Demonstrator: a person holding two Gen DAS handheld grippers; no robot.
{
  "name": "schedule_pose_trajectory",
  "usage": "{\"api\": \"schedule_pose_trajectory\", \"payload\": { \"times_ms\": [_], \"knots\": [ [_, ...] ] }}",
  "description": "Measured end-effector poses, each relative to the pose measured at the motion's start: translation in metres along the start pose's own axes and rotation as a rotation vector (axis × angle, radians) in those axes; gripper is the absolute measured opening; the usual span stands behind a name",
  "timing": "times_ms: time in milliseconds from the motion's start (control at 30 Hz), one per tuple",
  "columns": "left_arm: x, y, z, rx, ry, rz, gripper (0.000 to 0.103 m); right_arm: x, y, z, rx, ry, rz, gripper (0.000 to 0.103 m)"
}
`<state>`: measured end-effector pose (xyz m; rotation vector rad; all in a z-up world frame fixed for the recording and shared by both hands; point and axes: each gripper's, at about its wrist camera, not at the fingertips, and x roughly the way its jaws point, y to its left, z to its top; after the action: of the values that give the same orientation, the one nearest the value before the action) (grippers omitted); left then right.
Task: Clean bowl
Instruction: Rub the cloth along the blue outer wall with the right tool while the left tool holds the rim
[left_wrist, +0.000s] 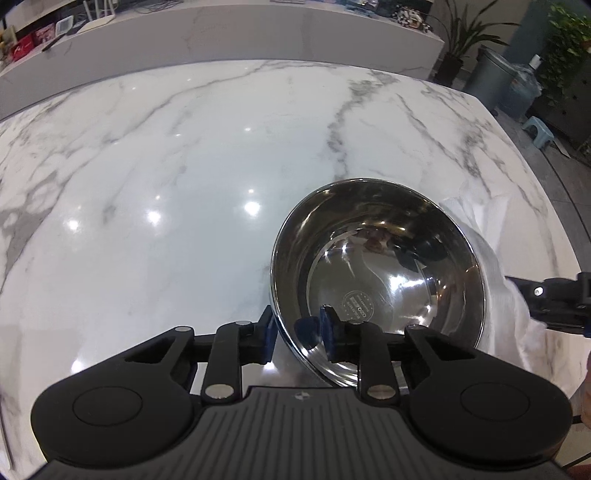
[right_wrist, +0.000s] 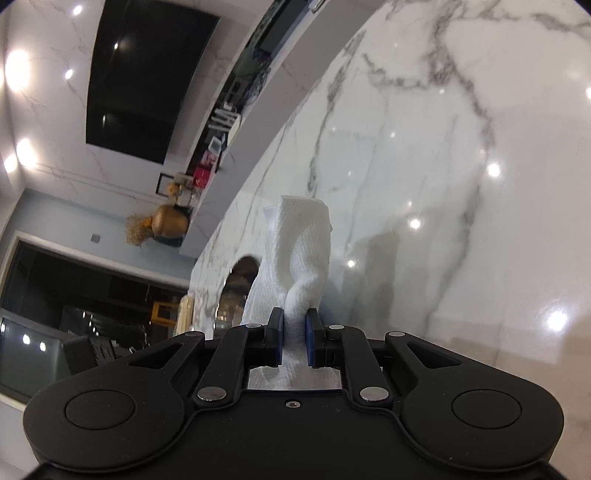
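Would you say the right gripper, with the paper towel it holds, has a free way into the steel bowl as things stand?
Probably yes. The bowl stands open and empty, and the right gripper sits just beside its rim, shut on the paper towel. The left gripper straddles only the near rim, so most of the inside looks free.

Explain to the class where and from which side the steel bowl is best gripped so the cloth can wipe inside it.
Grip the bowl by its thin near rim, coming from above with one finger inside and one outside, as the left gripper stands now. The wall is too wide and curved to span; the rim is slim enough to pinch. This probably leaves the far side clear for the cloth in the right gripper.
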<state>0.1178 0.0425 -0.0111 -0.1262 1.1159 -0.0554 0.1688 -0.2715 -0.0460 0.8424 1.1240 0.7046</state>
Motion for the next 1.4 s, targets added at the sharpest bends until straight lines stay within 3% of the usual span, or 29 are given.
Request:
{"api": "schedule_pose_trajectory", "payload": {
  "times_ms": [400,467,500,700,833,1067,1233,1400],
  "knots": [
    [0.003,0.0,0.001,-0.017,-0.003,0.014,0.023,0.024,-0.004,-0.013,-0.021,0.065,-0.129,0.012],
    [0.004,0.004,0.001,-0.07,0.024,0.014,0.04,0.027,-0.005,-0.017,-0.018,0.072,-0.14,0.012],
    [0.004,0.005,0.001,-0.083,0.034,0.014,0.044,0.028,-0.005,-0.018,-0.017,0.073,-0.142,0.012],
    [0.004,0.005,-0.005,-0.101,0.062,-0.018,0.045,0.027,-0.003,-0.022,-0.019,0.073,-0.154,0.012],
    [0.001,-0.001,-0.005,-0.05,0.052,-0.018,0.029,0.024,-0.001,-0.023,-0.023,0.076,-0.159,0.012],
    [-0.002,0.006,0.002,-0.014,0.01,-0.008,0.016,0.016,0.003,-0.014,-0.037,0.06,-0.137,0.012],
    [-0.001,0.009,0.008,-0.009,-0.009,0.013,0.014,-0.004,0.008,-0.005,-0.031,0.01,-0.049,0.012],
    [0.0,0.007,0.008,0.012,-0.023,0.025,0.015,-0.002,0.011,-0.004,-0.056,0.025,-0.042,0.012]
  ]
}}
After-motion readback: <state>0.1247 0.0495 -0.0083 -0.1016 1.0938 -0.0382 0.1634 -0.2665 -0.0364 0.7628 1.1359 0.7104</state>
